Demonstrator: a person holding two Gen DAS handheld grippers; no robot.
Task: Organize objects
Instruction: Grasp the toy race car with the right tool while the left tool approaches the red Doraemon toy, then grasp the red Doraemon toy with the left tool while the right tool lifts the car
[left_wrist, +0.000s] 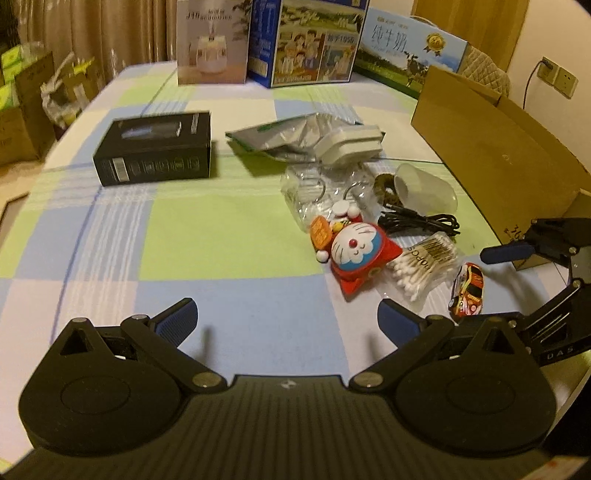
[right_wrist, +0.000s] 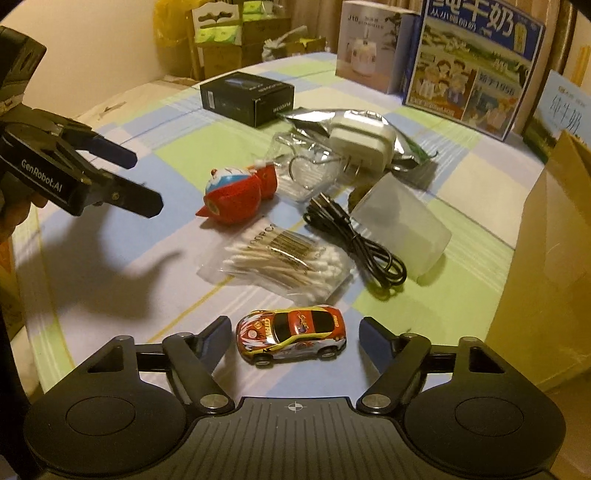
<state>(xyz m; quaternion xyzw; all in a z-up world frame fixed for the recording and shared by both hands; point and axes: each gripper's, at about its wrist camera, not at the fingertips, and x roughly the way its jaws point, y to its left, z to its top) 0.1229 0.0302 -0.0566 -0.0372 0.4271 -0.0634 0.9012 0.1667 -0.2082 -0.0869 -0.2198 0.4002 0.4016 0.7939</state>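
Note:
A small red and yellow toy car (right_wrist: 295, 326) stands on the checked tablecloth (right_wrist: 110, 258), sideways between the fingers of my right gripper (right_wrist: 295, 332). The jaws are open, with a gap between each pad and the car. The left wrist view shows the same car (left_wrist: 467, 293) within the right gripper (left_wrist: 491, 288) at the table's right edge. My left gripper (left_wrist: 286, 317) is open and holds nothing, hovering over bare cloth left of a red and blue cat figure (left_wrist: 356, 258). A bag of cotton swabs (right_wrist: 280, 258) lies just beyond the car.
A black cable (right_wrist: 354, 243), a frosted cup (right_wrist: 402, 225) on its side, a white plug (right_wrist: 362, 144), a silver pouch (left_wrist: 280, 136) and a black box (left_wrist: 155, 147) lie further back. An open cardboard box (left_wrist: 498, 155) stands at the right. Printed cartons (left_wrist: 314, 40) line the far edge.

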